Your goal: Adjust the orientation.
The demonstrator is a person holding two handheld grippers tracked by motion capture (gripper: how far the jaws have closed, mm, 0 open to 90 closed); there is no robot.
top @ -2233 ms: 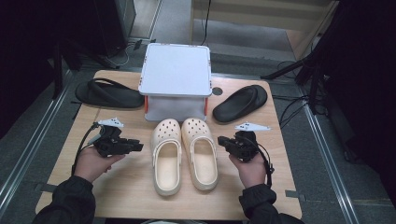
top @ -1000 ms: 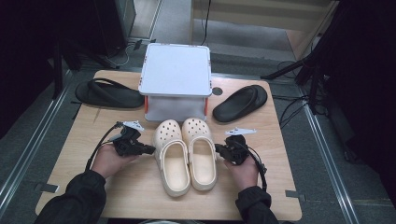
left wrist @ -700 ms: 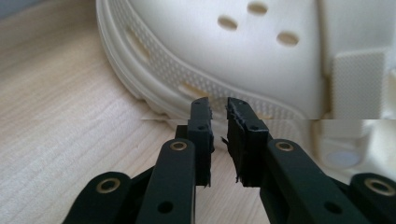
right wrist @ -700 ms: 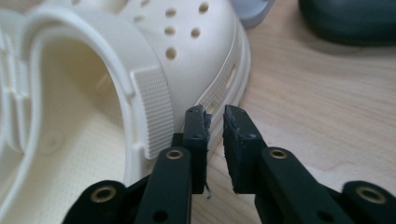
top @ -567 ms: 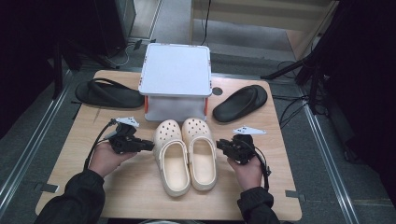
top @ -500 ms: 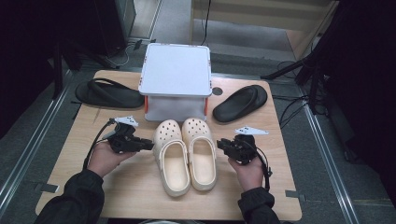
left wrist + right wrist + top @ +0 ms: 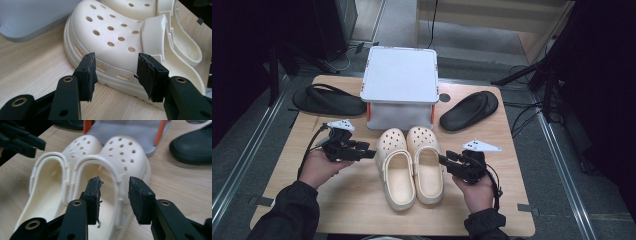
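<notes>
Two cream clogs lie side by side at the table's middle, toes toward the box: a left clog point(image 7: 394, 167) and a right clog point(image 7: 426, 162). My left gripper point(image 7: 368, 154) points at the left clog's outer side. In the left gripper view it point(image 7: 116, 67) stands open, with that clog's point(image 7: 112, 32) sole edge right at its jaws. My right gripper point(image 7: 443, 159) points at the right clog's outer side. In the right gripper view it point(image 7: 115, 192) is open, and its jaws straddle the right clog's point(image 7: 125, 157) side rim without closing on it.
A grey lidded box point(image 7: 401, 85) with orange clips stands just behind the clogs' toes. One black flip-flop point(image 7: 327, 100) lies at the back left, another point(image 7: 469, 110) at the back right. Bare wooden tabletop point(image 7: 347, 200) lies in front on both sides.
Since 2.2 s ago my left gripper has moved right, up to the left clog's side. The right gripper has barely shifted. Over the last half second nothing visibly moved.
</notes>
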